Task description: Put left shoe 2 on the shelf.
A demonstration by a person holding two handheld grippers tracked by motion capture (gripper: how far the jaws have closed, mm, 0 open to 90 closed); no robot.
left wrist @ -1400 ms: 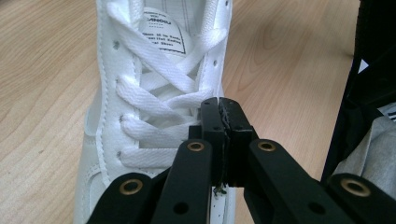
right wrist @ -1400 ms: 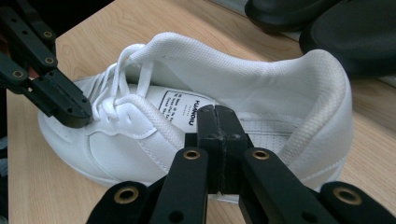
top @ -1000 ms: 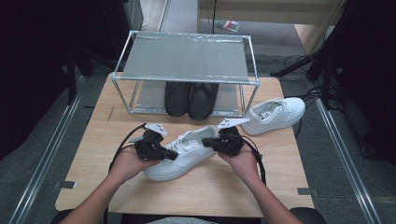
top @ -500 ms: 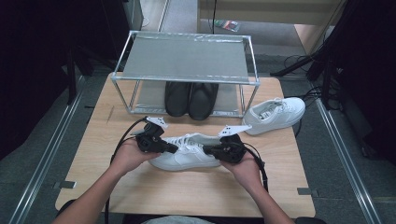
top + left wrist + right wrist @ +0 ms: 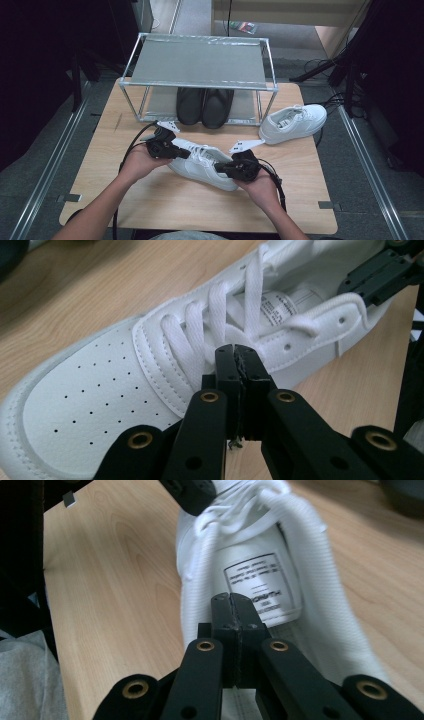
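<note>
A white sneaker [image 5: 200, 161] lies slantwise on the wooden table [image 5: 125, 200], toe toward my left hand and heel toward my right. My left gripper [image 5: 186, 154] is shut, its tips [image 5: 236, 351] resting at the laces [image 5: 200, 332] over the instep; I see nothing pinched between them. At the heel end, my right gripper [image 5: 220, 171] is shut too, its tips [image 5: 232, 600] in front of the labelled tongue [image 5: 260, 580]. The right gripper's black body [image 5: 382, 272] sits at the shoe's collar in the left gripper view.
A second white sneaker [image 5: 292, 122] lies at the right of the table. A metal-framed rack [image 5: 200, 62] stands at the back with a pair of black shoes [image 5: 205, 106] beneath it. The table's front edge is near my forearms.
The white sneaker has turned clockwise: its heel end swung toward me with the right gripper, while the left gripper shifted slightly up and right. Both grippers stayed shut.
</note>
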